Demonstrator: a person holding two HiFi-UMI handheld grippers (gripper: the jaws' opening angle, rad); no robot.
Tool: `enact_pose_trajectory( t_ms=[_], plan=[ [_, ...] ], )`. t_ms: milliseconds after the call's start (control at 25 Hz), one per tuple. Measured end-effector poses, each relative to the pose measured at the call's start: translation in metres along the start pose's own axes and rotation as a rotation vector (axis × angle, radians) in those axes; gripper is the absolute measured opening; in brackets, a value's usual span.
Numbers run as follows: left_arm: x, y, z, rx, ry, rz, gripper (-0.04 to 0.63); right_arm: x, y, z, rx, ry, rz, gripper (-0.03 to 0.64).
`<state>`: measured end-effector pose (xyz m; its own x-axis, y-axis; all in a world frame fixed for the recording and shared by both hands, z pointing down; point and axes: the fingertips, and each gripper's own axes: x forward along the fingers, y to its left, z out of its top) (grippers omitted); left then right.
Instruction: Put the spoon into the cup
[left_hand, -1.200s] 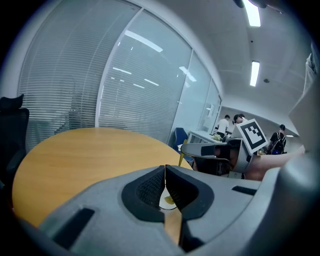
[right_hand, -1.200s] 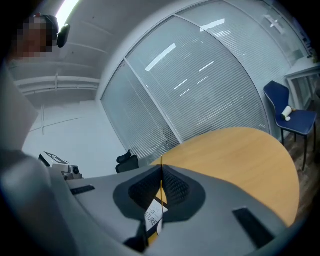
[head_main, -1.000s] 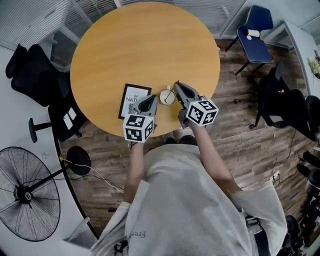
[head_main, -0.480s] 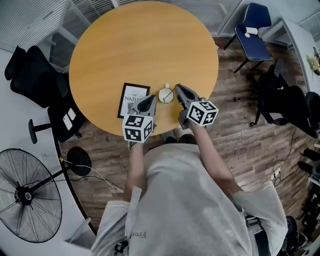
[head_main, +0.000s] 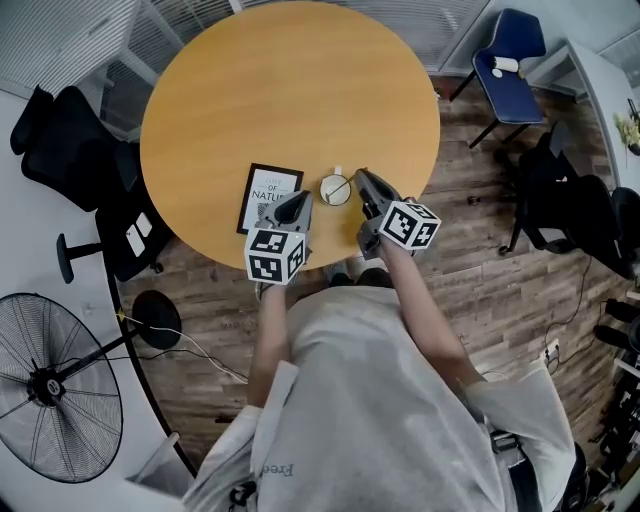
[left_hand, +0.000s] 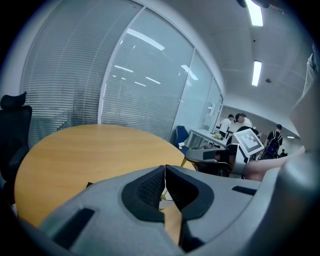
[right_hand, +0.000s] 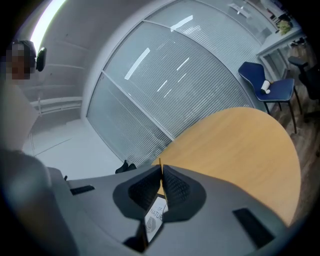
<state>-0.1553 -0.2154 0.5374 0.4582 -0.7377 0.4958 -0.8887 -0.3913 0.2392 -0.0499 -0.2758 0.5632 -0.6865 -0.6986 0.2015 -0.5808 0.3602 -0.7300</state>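
Right gripper is clamped on the thin gold handle of the spoon, and you can see why: the bowl end is already down inside the cup, just below centre frame on the near edge of the table. My read is it's gripped far up the handle so the jaws stay clear of the rim. Left gripper sits just left of the cup, jaws pressed together on nothing, parked beside the printed card, most likely out of the way. Compared with a second ago, almost nothing's changed: cup, card and both grippers in the same spots, the right one only a shade lower-right, spoon not let go yet
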Motion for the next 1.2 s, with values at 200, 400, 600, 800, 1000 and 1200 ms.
enact_pose_trajectory(
  t_ms=[200,400,600,800,1000,1200],
  plan=[
    [0.0,0.0,0.0,0.003,-0.002,-0.002,0.009,0.001,0.003,0.002,-0.006,-0.022,0.01,0.007],
    [0.001,0.001,0.0,0.006,-0.003,0.0,0.009,0.003,-0.002,-0.003,0.003,-0.013,0.002,0.008],
    [0.002,0.003,0.0,0.007,0.003,-0.001,0.009,0.005,-0.008,-0.007,0.022,-0.015,-0.006,0.008],
    [0.004,0.0,0.0,0.015,0.009,-0.009,0.009,0.004,-0.018,-0.013,0.043,-0.015,-0.017,0.008],
    [0.006,0.0,-0.001,0.022,0.015,-0.018,0.009,0.01,-0.023,-0.019,0.03,0.008,-0.027,0.008],
    [0.005,0.002,-0.004,0.018,0.02,-0.018,0.009,0.013,-0.025,-0.025,0.001,0.037,-0.038,0.009]
  ],
)
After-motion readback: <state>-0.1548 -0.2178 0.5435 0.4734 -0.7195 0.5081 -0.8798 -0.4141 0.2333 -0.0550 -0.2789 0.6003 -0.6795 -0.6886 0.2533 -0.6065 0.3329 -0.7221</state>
